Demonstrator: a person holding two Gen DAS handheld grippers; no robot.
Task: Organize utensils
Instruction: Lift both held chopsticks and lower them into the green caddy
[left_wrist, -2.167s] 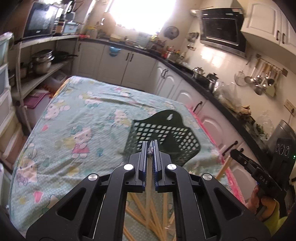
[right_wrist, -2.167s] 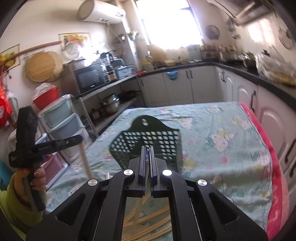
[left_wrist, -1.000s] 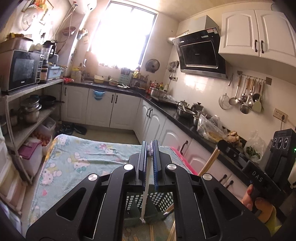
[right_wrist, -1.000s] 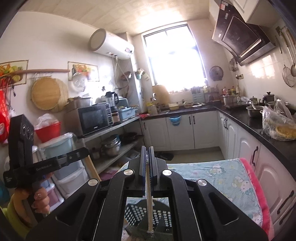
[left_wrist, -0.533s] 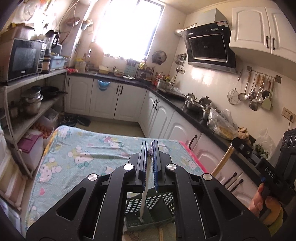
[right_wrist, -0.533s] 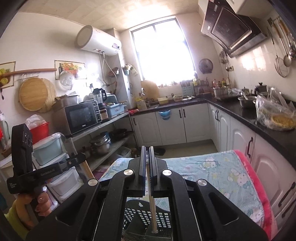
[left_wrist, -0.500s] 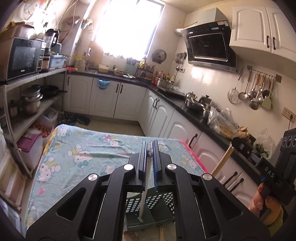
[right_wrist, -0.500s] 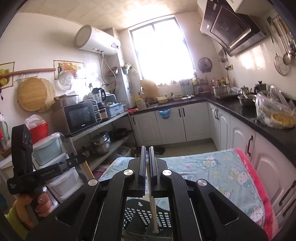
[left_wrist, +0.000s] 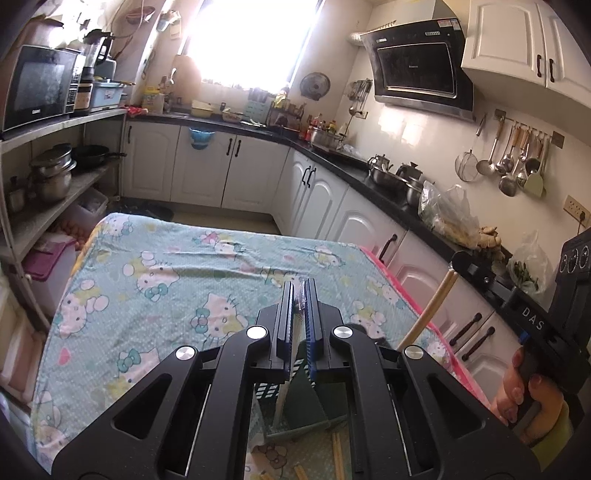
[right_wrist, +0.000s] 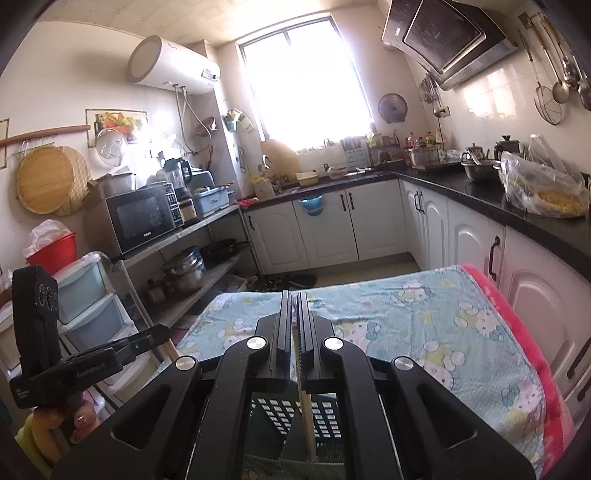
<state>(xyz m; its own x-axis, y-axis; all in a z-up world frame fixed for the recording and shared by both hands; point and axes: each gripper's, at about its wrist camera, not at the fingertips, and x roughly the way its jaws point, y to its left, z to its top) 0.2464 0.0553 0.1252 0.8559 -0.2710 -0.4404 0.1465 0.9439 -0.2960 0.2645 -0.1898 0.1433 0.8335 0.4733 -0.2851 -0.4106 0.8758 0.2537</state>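
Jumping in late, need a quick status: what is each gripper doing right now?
Left gripper: closed on a chopstick hanging into the green basket.
Right gripper: closed on another chopstick over that basket.

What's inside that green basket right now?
Two chopsticks reach down into the basket, each pinched in a tool. The tools hide the basket's floor, so other contents can't be seen.

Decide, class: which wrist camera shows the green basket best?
The right wrist view. There the basket shows its perforated wall and a divider between the gripper's arms, with a chopstick dipping in. The left wrist view catches only a strip of grid and the basket's floor, mostly hidden behind the gripper.
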